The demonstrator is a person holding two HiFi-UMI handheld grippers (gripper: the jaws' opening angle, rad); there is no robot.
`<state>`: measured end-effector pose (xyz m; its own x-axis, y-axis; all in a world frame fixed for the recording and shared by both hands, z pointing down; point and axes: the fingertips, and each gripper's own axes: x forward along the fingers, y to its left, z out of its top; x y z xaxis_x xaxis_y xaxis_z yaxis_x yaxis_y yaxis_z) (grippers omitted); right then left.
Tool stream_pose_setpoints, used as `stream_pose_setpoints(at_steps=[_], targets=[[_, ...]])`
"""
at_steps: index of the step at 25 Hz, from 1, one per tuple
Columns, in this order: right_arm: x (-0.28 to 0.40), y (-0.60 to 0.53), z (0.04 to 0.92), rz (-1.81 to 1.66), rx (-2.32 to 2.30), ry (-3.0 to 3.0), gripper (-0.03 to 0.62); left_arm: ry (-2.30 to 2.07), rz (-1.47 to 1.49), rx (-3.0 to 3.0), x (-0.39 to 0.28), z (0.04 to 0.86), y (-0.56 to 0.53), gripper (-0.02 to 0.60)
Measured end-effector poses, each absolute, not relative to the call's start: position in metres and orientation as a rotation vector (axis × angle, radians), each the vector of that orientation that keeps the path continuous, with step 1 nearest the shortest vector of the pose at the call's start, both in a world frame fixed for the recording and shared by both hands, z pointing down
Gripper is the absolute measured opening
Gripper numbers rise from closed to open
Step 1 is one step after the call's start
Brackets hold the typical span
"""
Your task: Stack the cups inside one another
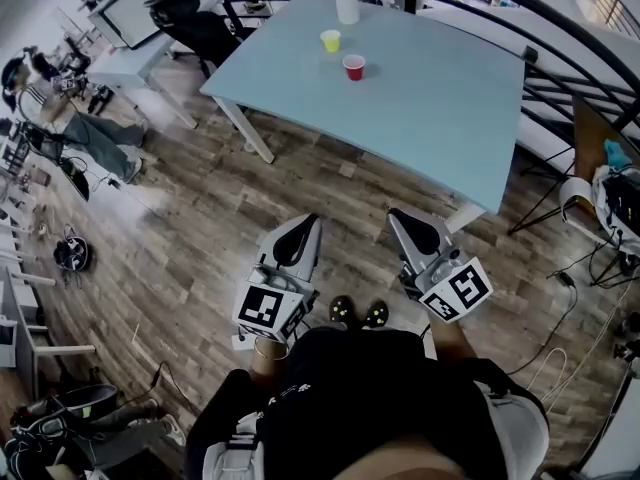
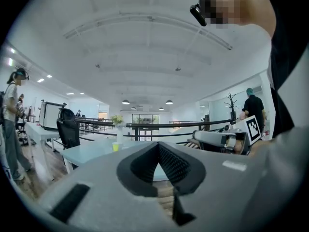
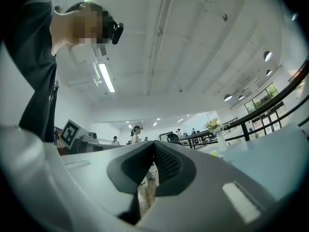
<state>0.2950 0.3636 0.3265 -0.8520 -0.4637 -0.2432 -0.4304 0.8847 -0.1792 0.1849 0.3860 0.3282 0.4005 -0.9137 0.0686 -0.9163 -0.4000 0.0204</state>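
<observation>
You hold both grippers short of the table point(image 1: 440, 118), on its near side, over the wood floor point(image 1: 190, 218).
Left gripper point(image 1: 303, 224): jaws together, nothing between them.
Right gripper point(image 1: 400, 218): jaws together, empty.
Yellow cup point(image 1: 330, 40) and red cup point(image 1: 354, 66): upright on the table's far part, near each other but apart, not nested.

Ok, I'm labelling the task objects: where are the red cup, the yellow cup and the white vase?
red cup point(image 1: 354, 69): head view, on its side wall.
yellow cup point(image 1: 330, 43): head view, on its side wall.
white vase point(image 1: 347, 6): head view, on its body.
</observation>
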Motion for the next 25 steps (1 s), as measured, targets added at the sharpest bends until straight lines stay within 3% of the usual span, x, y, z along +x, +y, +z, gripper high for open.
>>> stream_pose_setpoints(at_steps=[25], targets=[[0.324, 0.335, 0.338, -0.153, -0.701, 2.803, 0.003, -1.741, 0.038, 2.557, 0.203, 0.334, 0.361, -0.011]])
